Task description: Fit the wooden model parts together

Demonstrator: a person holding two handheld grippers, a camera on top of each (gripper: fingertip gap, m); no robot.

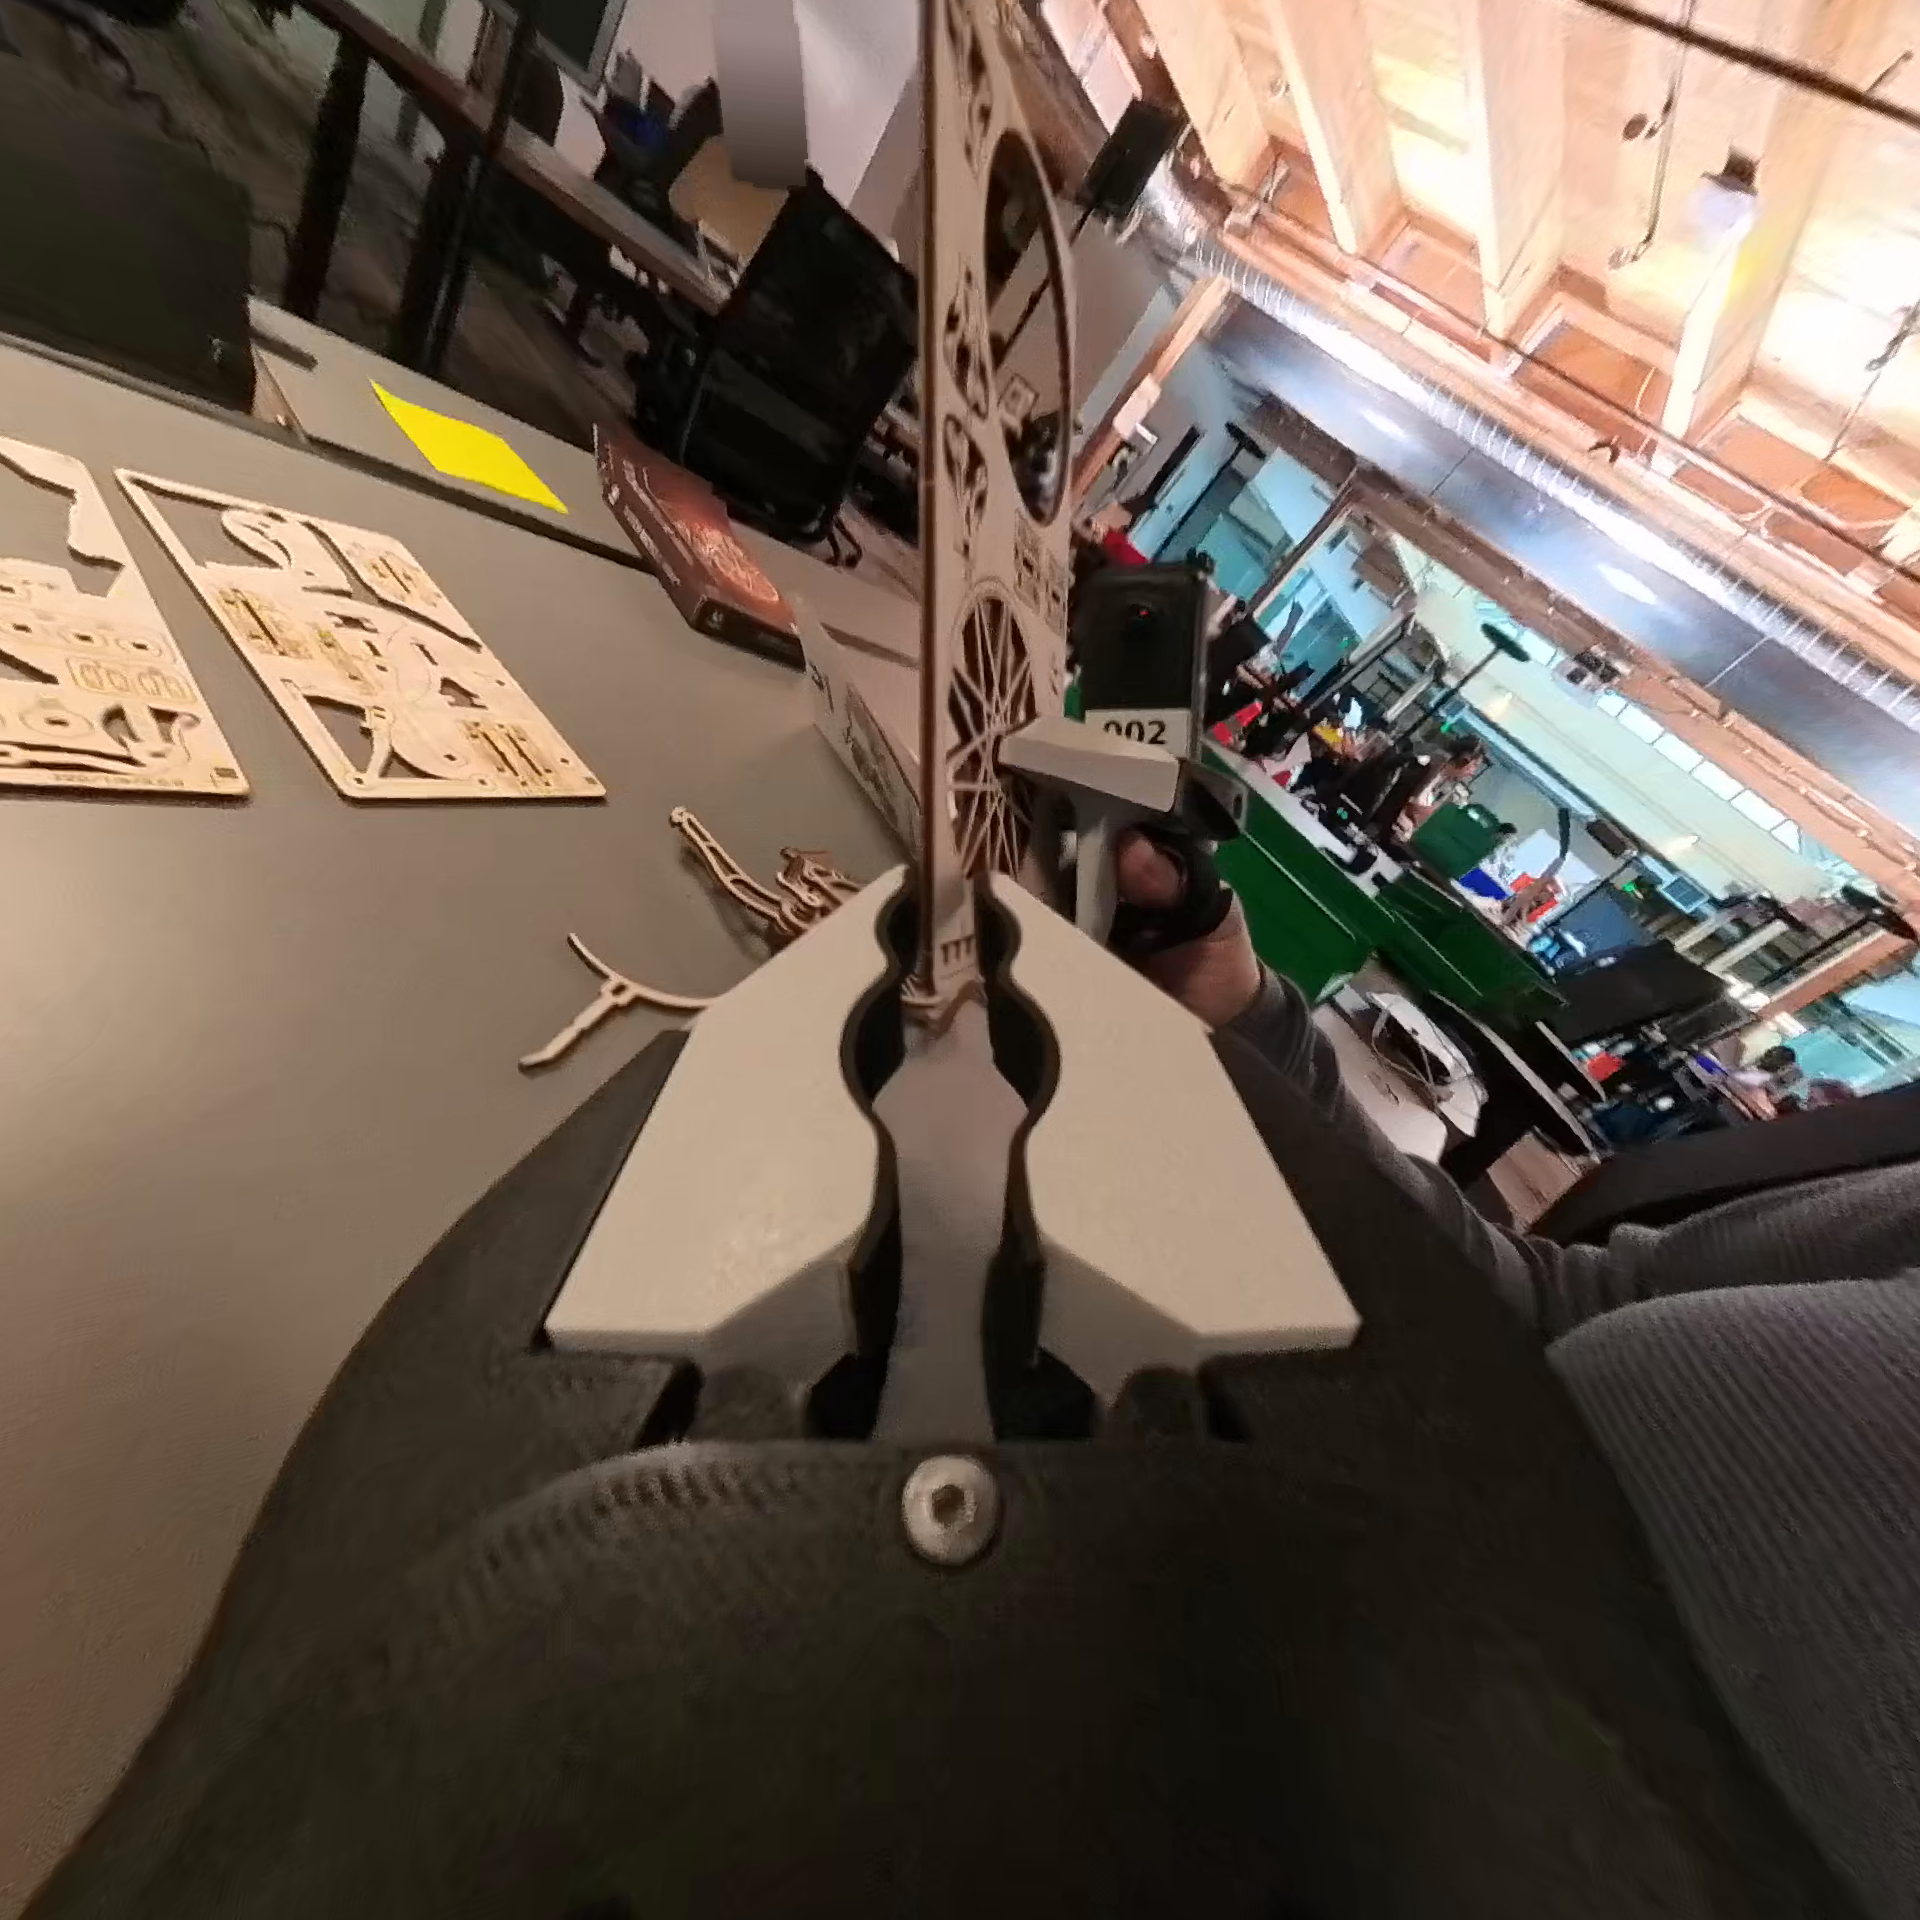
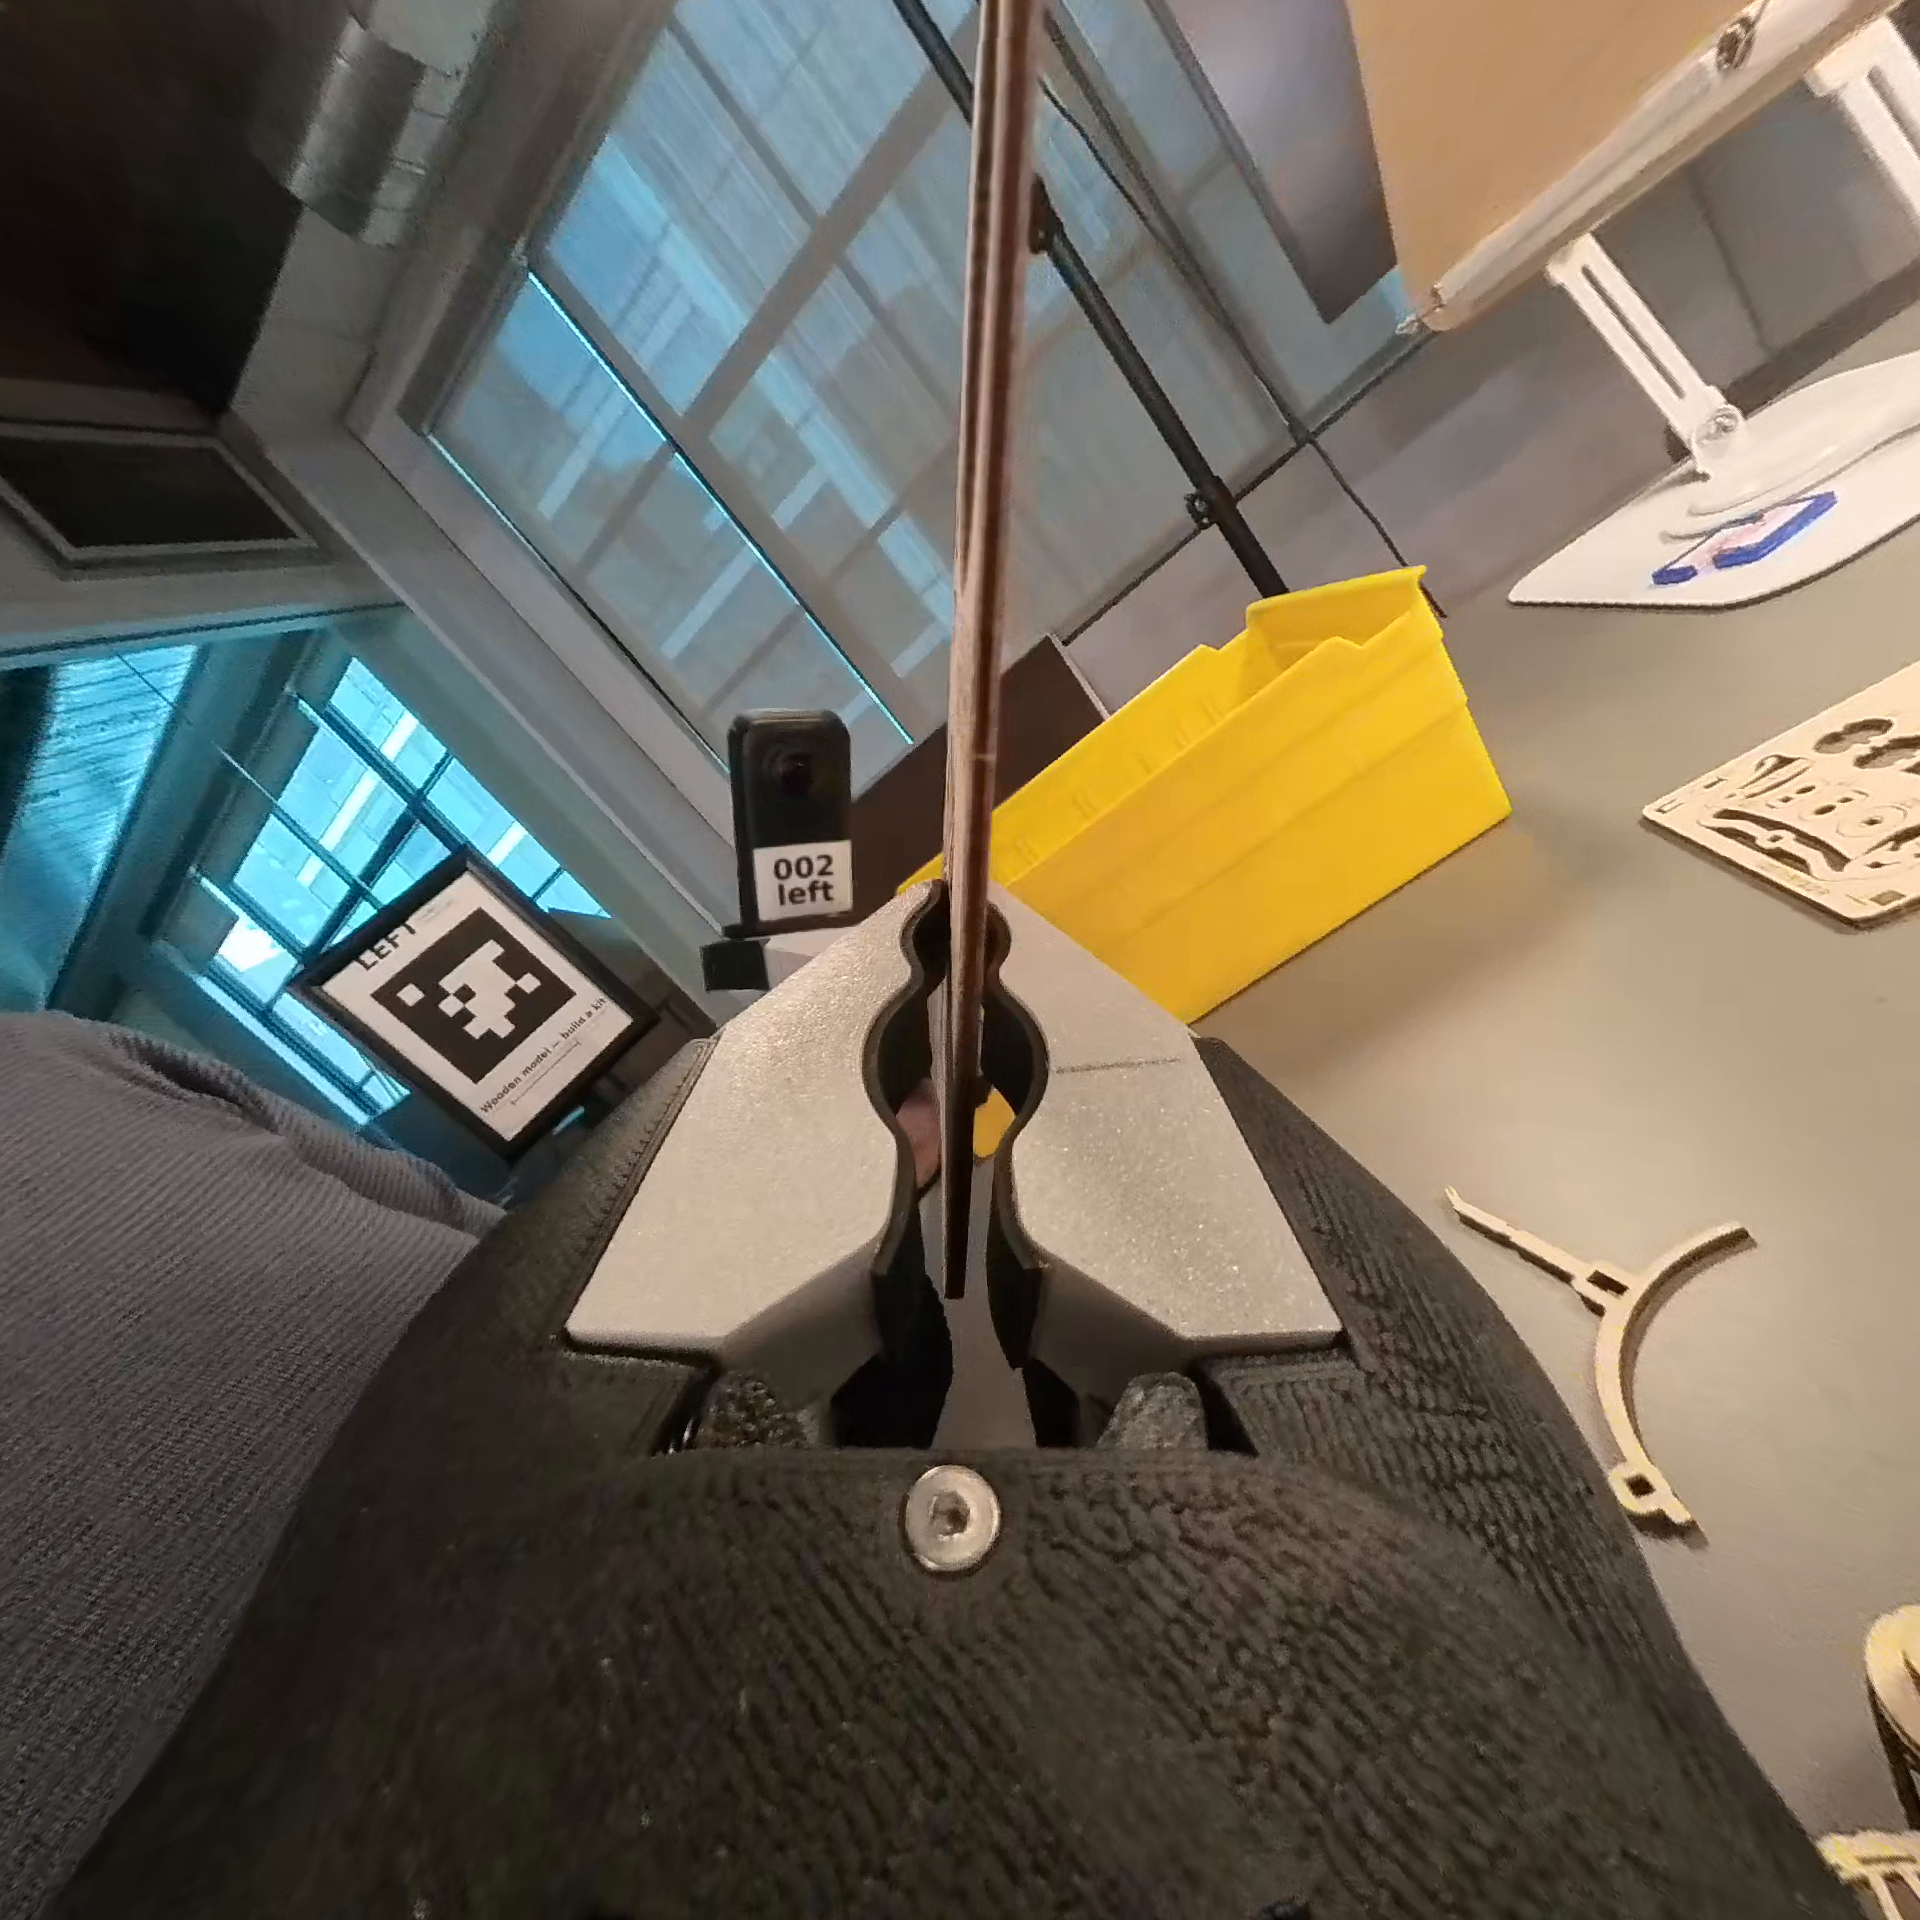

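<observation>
Above the grey worktop (image 1: 312,1039), both the left gripper (image 1: 948,914) and right gripper (image 2: 971,935) have fingers clenched on one thin wooden sheet (image 1: 987,468).

A big open workshop or lab in an industrial building: exposed timber ceiling joists (image 1: 1475,156) and a silver duct (image 1: 1382,312) overhead, tall gridded windows (image 2: 665,436), rows of green benches (image 1: 1340,883) with gear. The grey worktable (image 1: 260,1039) holds laser-cut plywood sheets (image 1: 353,634), a yellow parts bin (image 2: 1247,810) and a marker sign (image 2: 478,1013).
</observation>
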